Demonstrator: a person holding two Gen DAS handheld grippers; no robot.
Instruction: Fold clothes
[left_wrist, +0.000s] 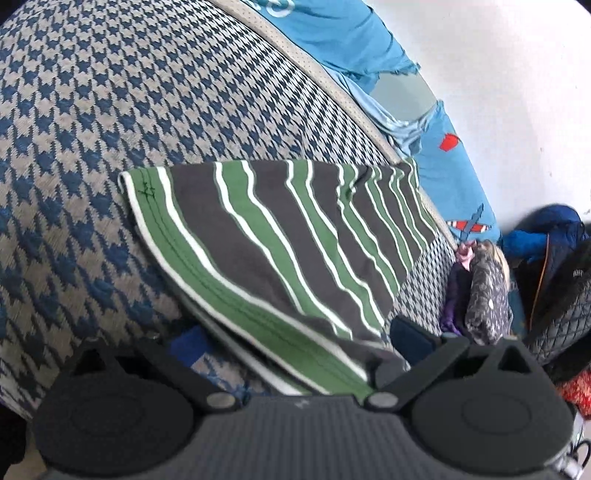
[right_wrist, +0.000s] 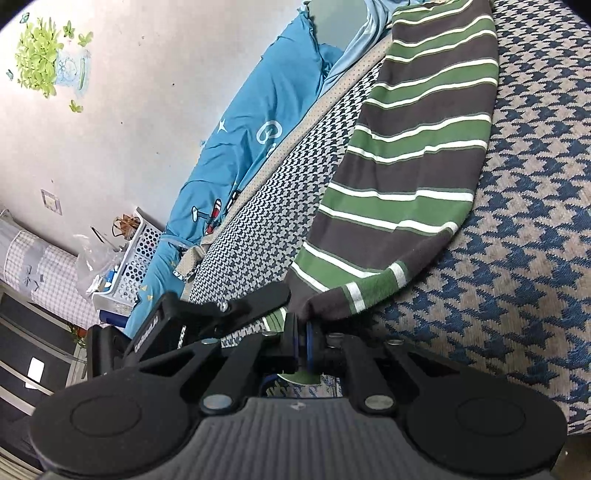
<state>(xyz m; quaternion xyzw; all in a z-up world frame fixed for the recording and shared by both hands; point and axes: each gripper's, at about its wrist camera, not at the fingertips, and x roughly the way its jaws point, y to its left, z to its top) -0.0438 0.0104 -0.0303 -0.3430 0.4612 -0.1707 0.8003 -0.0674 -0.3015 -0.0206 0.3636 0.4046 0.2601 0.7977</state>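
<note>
the right gripper (right_wrist: 301, 334) is clamped on the near corner of the grey, green and white striped knit garment (right_wrist: 413, 162), its jaws pinched tight on bunched cloth where a striped cuff or hem band curls over. the left gripper (left_wrist: 288, 354) stands wide, nothing pressed between its blue-padded fingers (left_wrist: 413, 339); the garment's green hem edge lies across the gap between them, loose. in the right wrist view another black gripper body sits just beside the right one at the same end of the cloth.

judging from this, the step in hand is taking a second hold on the near edge so the piece can be folded over. to do it well, the left jaws should come down squarely over the hem, catch every layer there and not the bed cover beneath, and close only once the edge sits well between the pads. the right hold should keep the cloth taut without dragging it, so the stripes stay straight.

the garment lies flat and long on the blue and beige houndstooth woven bed cover (left_wrist: 110, 110), already narrowed into a strip that runs away toward the bright blue printed quilt (right_wrist: 266, 110) by the wall. its far end is mildly rippled.
</note>
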